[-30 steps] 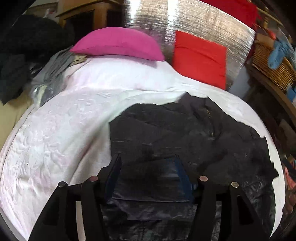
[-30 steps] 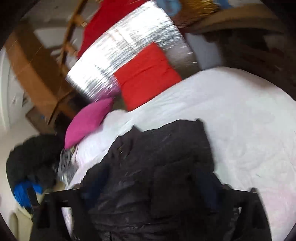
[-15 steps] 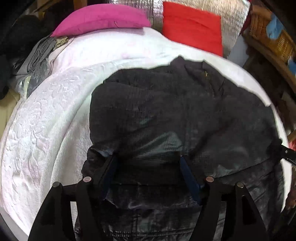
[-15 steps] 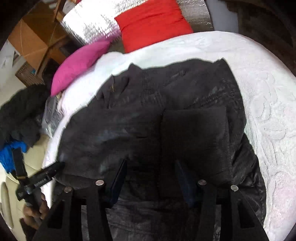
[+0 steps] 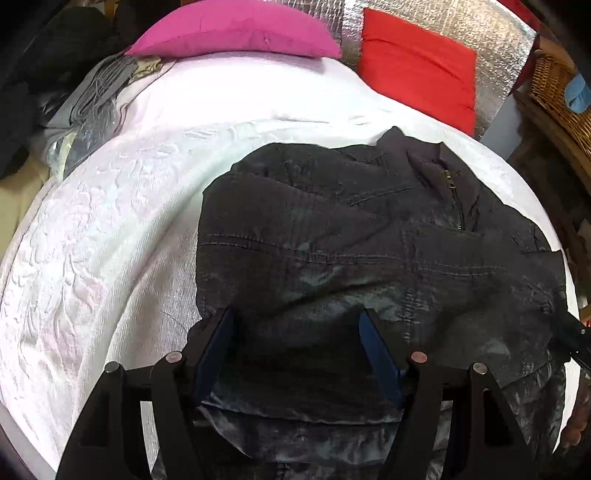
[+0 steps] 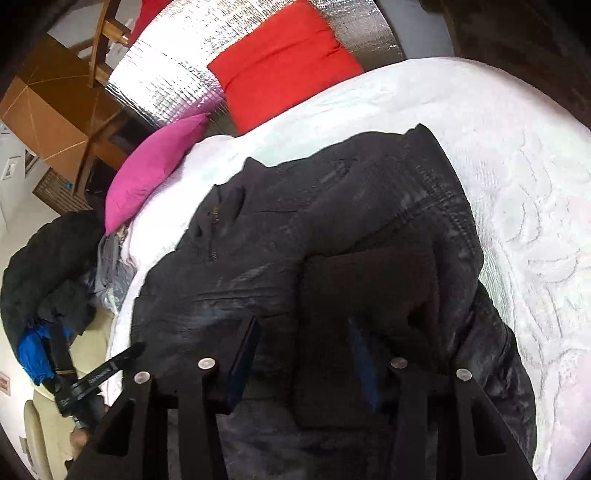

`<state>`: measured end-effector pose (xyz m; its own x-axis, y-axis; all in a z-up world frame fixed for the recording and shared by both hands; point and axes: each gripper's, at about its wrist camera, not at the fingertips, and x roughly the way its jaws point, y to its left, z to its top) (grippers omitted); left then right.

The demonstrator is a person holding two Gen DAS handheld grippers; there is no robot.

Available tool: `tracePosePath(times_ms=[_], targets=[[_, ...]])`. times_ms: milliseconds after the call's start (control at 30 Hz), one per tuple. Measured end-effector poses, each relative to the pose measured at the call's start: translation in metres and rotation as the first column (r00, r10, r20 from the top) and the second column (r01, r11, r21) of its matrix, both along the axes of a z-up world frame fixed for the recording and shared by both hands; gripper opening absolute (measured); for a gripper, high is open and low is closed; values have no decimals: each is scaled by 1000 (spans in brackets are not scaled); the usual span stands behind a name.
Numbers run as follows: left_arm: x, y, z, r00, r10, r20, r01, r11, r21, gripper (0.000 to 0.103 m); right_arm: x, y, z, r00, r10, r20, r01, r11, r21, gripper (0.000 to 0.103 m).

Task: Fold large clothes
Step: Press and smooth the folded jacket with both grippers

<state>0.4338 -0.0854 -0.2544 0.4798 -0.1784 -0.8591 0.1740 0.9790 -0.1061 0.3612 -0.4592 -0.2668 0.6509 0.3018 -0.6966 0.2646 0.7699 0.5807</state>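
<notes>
A large black quilted jacket [image 5: 351, 236] lies on the white bedspread [image 5: 110, 229], its collar and zipper toward the pillows, both sides folded in over the middle. It also shows in the right wrist view [image 6: 332, 236]. My left gripper [image 5: 297, 321] is open over the jacket's near left part, jaws wide, nothing between them. My right gripper [image 6: 303, 325] is open over the near right part, above a folded sleeve panel [image 6: 369, 288]. The left gripper's tip [image 6: 110, 365] shows at the left of the right wrist view.
A pink pillow [image 5: 236, 29] and a red pillow [image 5: 417, 66] lean on a silver foil panel [image 5: 480, 40] at the bed's head. Grey and dark clothes [image 5: 88, 99] pile at the left edge. A wicker basket [image 5: 557, 92] stands at the right.
Both grippers have swung down over the jacket and settled above its near hem. The jacket's sides now lie folded in. Both jaws stay open.
</notes>
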Motion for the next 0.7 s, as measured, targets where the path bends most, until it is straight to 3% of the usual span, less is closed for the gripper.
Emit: tracePosePath(times_ms=[200, 300, 433, 500, 633, 700], targets=[[-21, -8, 16, 998, -62, 32, 63, 997, -46, 71, -13, 27, 22, 990, 113, 79, -115, 993, 21, 53], [-36, -22, 13, 991, -128, 41, 128, 992, -4, 71, -6, 54, 15, 981, 193, 28, -192, 981, -12, 53], [-40, -39, -9, 984, -177, -12, 177, 979, 103, 72, 4, 78, -10, 958, 266, -106, -271, 962, -39, 53], [-39, -37, -8, 984, -178, -18, 179, 979, 99, 72, 5, 81, -8, 953, 281, -117, -288, 956, -52, 53], [-36, -27, 10, 986, -168, 13, 168, 986, -6, 71, 6, 62, 10, 968, 251, -27, -250, 968, 18, 53], [-33, -23, 20, 987, -153, 50, 155, 987, -33, 71, 7, 42, 24, 986, 159, 47, -159, 987, 11, 54]])
